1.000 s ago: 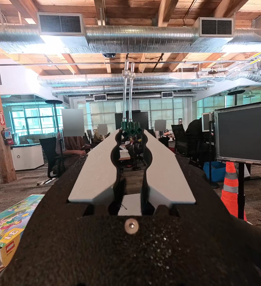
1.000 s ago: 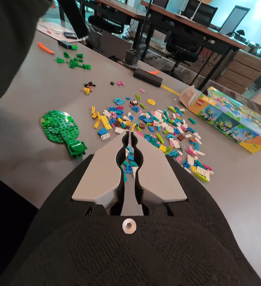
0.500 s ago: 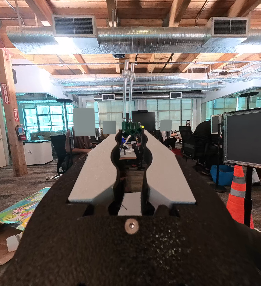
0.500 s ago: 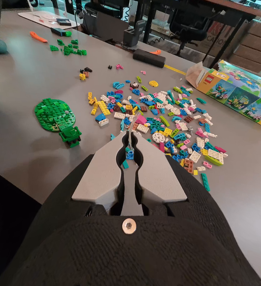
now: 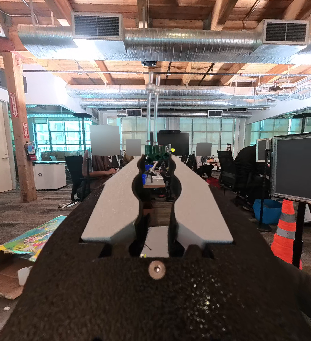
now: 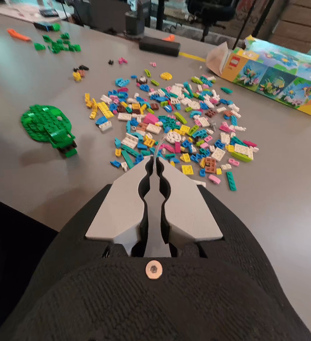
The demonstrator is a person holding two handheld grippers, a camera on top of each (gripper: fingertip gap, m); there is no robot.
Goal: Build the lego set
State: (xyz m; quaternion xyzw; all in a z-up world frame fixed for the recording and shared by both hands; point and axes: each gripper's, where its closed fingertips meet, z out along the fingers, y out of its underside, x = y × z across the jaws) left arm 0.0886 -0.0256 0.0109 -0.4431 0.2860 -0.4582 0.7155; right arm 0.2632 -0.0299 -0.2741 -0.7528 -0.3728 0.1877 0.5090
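Observation:
My left gripper [image 5: 156, 156] is shut on a dark green piece [image 5: 156, 154] with two clear rods [image 5: 152, 110] standing up from it, held high and level above the room. My right gripper [image 6: 155, 158] is shut on a thin clear curved rod [image 6: 158, 147] and hovers over the near edge of a pile of loose coloured bricks [image 6: 173, 121] on the grey table [image 6: 272, 203]. A green round plate assembly [image 6: 46, 122] with a small green build at its front lies left of the pile.
The set's box lies at the table's far right [image 6: 276, 81] and also shows in the left wrist view [image 5: 27, 241]. Small green pieces [image 6: 58, 44], an orange tool [image 6: 18, 35] and a black bar [image 6: 159, 46] lie at the far side. An orange cone [image 5: 285, 234] stands right. There is about 35 cm between the tips of the two grippers. The green round plate assembly [image 6: 46, 122] is about 20 cm from my right fingertips.
The right gripper has moved forward and lower over the brick pile, still gripping the clear rod. The left gripper has swung slightly to the left, holding its piece unchanged.

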